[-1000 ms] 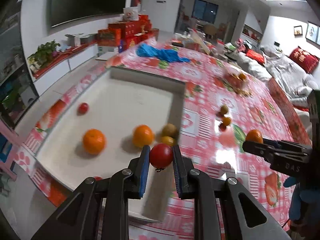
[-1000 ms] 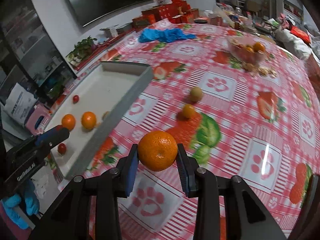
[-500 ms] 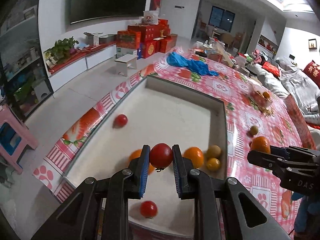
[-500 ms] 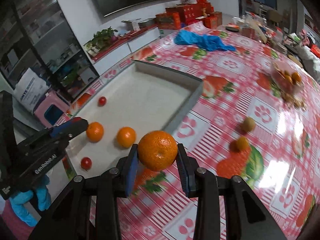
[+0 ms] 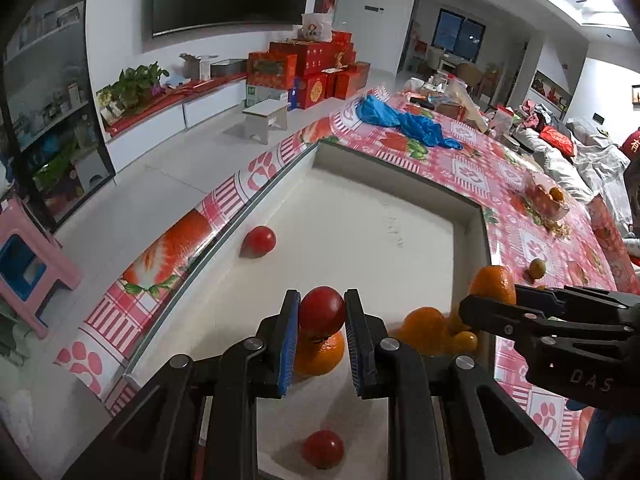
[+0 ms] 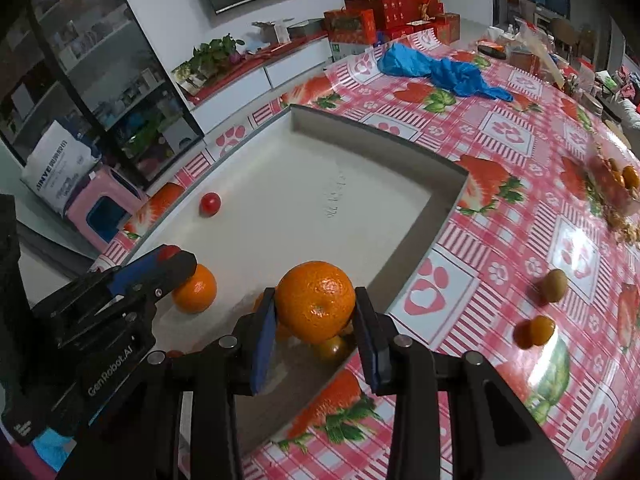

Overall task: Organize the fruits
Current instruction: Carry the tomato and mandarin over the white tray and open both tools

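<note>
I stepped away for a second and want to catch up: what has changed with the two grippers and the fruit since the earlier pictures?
Both grippers carried their fruit from over the tablecloth to above the white tray. The left gripper stays shut on the red tomato, the right gripper on the orange. Nothing was let go. The fruit lying in the tray and the small fruits on the tablecloth stayed put.

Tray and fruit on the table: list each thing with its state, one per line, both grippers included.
Left gripper: shut on a red tomato, over the tray.
Right gripper: shut on an orange, above the tray's edge.
White tray: open-topped, holds fruit.
Tomato by the far wall: lying loose in the tray.
Tomato at the near edge: lying in the tray.
Two small fruits: out on the tablecloth.
</note>
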Available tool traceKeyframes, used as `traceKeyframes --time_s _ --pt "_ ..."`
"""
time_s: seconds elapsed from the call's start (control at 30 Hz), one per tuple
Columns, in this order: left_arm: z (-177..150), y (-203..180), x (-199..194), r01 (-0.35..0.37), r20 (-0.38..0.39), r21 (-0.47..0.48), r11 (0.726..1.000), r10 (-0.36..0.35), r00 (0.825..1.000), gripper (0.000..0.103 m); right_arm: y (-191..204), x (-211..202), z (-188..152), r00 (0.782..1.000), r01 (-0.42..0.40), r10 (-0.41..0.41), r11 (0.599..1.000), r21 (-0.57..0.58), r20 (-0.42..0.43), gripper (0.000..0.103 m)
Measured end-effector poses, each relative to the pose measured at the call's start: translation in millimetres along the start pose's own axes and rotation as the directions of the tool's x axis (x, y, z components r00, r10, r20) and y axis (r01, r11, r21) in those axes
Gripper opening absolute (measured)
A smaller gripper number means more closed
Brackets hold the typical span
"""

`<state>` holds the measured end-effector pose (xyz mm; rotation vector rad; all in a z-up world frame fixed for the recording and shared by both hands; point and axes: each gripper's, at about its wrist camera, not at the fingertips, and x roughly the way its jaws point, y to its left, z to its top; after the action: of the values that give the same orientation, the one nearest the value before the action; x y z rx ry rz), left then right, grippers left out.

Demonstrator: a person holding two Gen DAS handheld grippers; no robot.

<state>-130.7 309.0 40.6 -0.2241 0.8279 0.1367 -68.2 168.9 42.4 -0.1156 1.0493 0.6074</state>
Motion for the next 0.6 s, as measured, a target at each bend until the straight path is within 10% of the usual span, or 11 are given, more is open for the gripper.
traceKeyframes --time_s 0.47,0.6 --pt "-0.8 0.0 9.6 -0.005 -0.014 0.01 1.0 0.005 1.0 0.024 -1.8 12.8 5.9 1.0 -0.004 0.004 1.0 0.014 -0.021 0.043" --pt "-1.1 -2.9 10.4 -0.015 -0.021 0.027 1.0 0.016 1.0 0.024 -2.6 7.2 6.0 1.0 -0.016 0.016 1.0 0.022 -0.006 0.07"
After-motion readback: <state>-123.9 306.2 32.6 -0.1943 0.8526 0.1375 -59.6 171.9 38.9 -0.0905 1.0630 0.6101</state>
